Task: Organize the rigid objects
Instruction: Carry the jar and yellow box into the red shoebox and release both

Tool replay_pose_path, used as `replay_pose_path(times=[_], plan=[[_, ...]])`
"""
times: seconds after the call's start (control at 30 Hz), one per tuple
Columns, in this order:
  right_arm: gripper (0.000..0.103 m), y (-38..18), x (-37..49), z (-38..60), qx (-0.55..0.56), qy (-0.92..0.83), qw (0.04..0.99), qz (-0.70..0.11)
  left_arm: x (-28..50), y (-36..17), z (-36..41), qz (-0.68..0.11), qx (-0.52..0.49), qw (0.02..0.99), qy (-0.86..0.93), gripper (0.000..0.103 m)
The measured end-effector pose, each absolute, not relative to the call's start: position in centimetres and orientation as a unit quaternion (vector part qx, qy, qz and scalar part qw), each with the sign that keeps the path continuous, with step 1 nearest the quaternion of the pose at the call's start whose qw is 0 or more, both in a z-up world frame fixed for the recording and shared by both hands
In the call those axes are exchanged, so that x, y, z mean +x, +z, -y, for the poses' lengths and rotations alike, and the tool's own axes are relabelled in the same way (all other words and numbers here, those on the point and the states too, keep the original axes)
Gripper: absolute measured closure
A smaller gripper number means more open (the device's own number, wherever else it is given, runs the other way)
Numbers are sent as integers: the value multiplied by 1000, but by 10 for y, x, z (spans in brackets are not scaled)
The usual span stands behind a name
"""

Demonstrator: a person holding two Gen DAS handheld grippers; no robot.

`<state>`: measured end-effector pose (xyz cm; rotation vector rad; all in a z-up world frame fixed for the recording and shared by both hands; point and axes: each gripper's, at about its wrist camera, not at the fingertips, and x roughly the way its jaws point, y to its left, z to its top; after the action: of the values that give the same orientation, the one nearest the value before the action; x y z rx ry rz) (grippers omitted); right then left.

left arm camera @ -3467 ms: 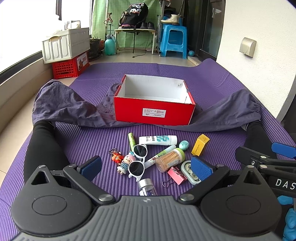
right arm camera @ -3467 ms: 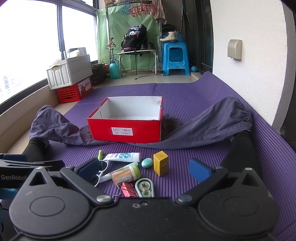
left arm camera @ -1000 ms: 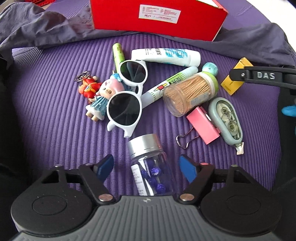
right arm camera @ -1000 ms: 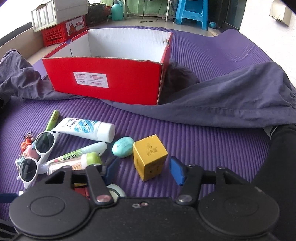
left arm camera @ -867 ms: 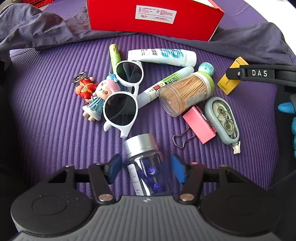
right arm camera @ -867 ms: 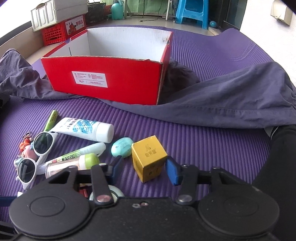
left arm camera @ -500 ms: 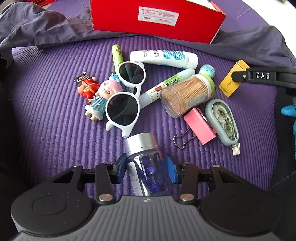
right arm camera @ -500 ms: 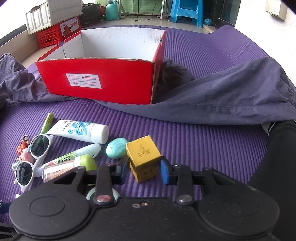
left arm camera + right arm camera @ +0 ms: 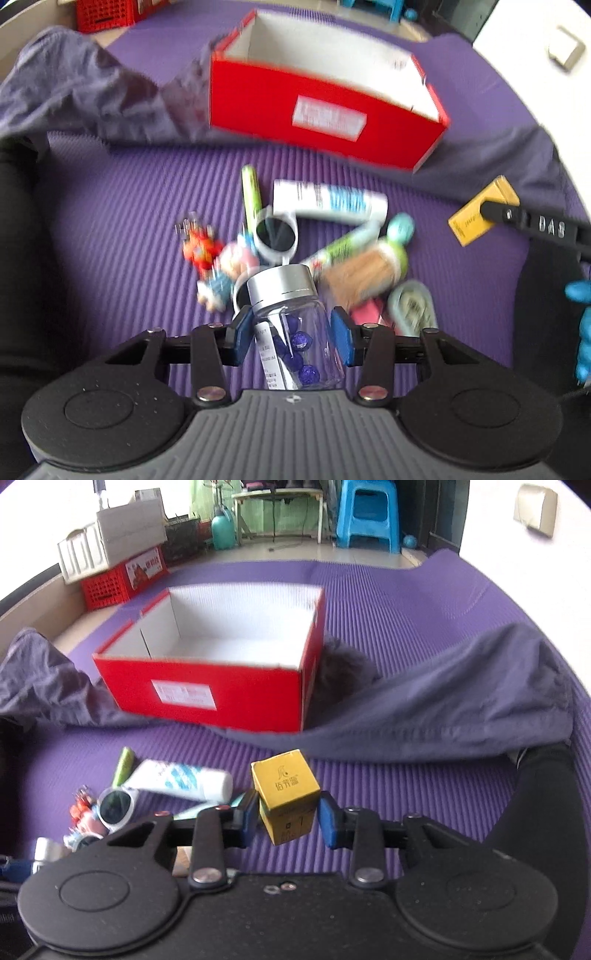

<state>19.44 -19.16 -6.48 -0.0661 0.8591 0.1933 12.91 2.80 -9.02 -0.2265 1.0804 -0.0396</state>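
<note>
A purple mat [image 9: 388,602] covers the floor. At the top stand a blue stool [image 9: 367,515] and a table [image 9: 277,502]. Upper left, a red crate [image 9: 122,578].

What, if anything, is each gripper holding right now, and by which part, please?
The left gripper clamps the clear bottle by its body, below the silver cap; the right gripper pinches the yellow box by opposite sides.

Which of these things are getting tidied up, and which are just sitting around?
Being tidied:
- clear jar in the left gripper
- yellow box in the right gripper
- red box, open, to fill
- white tube, sunglasses, toothpick jar, correction tape, toy figures

Just lying about:
- grey cloth
- purple mat
- blue stool
- red crate
</note>
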Motion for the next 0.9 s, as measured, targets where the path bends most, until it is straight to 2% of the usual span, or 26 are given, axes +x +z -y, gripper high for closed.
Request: replay_pose_path(times=[0.4,0.67,0.9], plan=[[72,4,247,168,-42,122,927,-351,226,-5,-47,-432,-89,898,-15,58],[73,-5,319,147,-35,119,923,-364,327,-6,-44,-441,-63,895,-3,58],[73,-42,378,121,-40,128,902,-411,406,-40,-31,-468,-39,883,0,58]])
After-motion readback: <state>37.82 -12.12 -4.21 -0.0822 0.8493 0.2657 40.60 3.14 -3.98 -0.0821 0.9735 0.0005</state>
